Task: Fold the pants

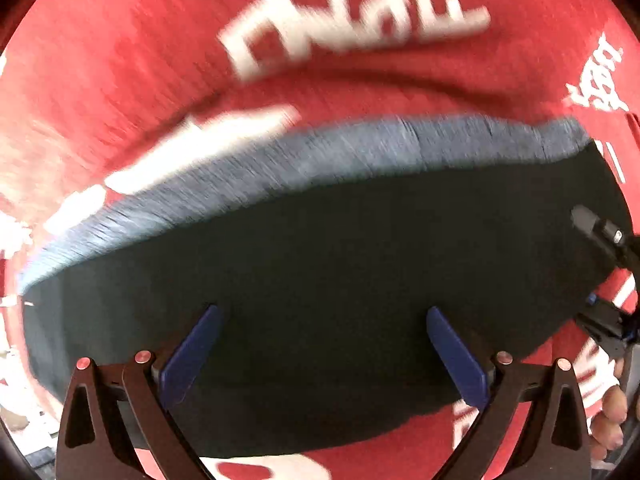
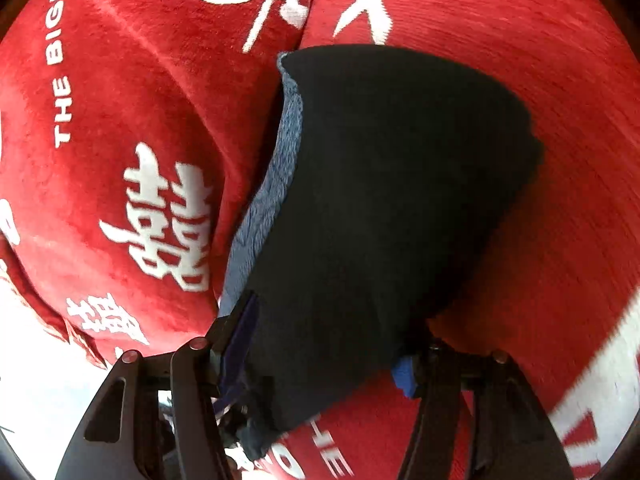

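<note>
Folding is well along, by my read: the dark pants (image 1: 320,280) lie as a compact bundle on the red blanket (image 1: 120,80) w/ white lettering, a blue-grey inner band (image 1: 280,160) showing along the far edge in the left wrist view. Left gripper (image 1: 320,356) hangs nearly straight over the bundle, blue fingers (image 1: 192,356) spread wide w/ nothing between them, not pressing cloth. Right gripper (image 2: 320,356) comes in at one end of the bundle; the near end of the pants (image 2: 380,200) sits between its two fingers, one blue pad (image 2: 240,344) against the left side of the cloth, the other mostly hidden under it. Whether the pads truly pinch, can't tell for sure, but cloth is draped over and wedged in, so it looks like a grip on that end. In the left wrist view the right gripper (image 1: 604,280) shows at the frame's right edge w/ a hand (image 1: 612,420) below it. Next move prob. calls for settling or tucking that end flat while the left steadies the bundle, w/o dragging the layers apart.
</note>
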The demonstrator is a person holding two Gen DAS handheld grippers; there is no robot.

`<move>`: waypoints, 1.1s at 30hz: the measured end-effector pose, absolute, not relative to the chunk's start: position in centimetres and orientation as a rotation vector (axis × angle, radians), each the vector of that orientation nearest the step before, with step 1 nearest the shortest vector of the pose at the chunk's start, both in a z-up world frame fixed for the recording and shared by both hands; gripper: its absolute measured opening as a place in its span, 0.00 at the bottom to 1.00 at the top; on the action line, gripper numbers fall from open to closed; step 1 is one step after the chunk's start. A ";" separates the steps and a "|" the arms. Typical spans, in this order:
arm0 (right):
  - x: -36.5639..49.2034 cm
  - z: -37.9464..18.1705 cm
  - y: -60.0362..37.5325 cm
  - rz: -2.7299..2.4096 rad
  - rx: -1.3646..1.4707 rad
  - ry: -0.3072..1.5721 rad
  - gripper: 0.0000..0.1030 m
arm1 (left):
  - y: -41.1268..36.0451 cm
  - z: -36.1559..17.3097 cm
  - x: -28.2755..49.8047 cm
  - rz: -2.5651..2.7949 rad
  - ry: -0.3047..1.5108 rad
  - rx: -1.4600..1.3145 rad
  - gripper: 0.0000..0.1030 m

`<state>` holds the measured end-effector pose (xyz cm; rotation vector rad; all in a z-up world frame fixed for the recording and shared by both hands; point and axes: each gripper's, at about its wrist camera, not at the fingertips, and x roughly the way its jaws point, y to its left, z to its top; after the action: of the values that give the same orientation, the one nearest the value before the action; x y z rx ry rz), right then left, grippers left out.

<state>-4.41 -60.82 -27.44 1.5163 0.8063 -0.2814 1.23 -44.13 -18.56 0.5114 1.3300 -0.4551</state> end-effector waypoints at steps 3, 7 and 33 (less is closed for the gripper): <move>-4.8 -27.4 -61.4 -0.285 1.558 0.779 0.14 | -44.7 -16.4 3.6 -0.397 1.231 0.467 1.00; -4.4 -24.1 -61.0 -0.228 1.434 0.781 0.14 | -46.9 -17.6 6.2 -0.332 1.224 0.490 1.00; 4.0 -10.7 -50.3 -0.292 0.623 1.013 0.14 | -37.4 -14.6 1.9 -0.497 1.247 0.445 1.00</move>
<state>4.03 -50.28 -10.68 0.6226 1.0129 -0.2921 1.86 -37.36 -14.59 0.4452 1.2466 -0.4970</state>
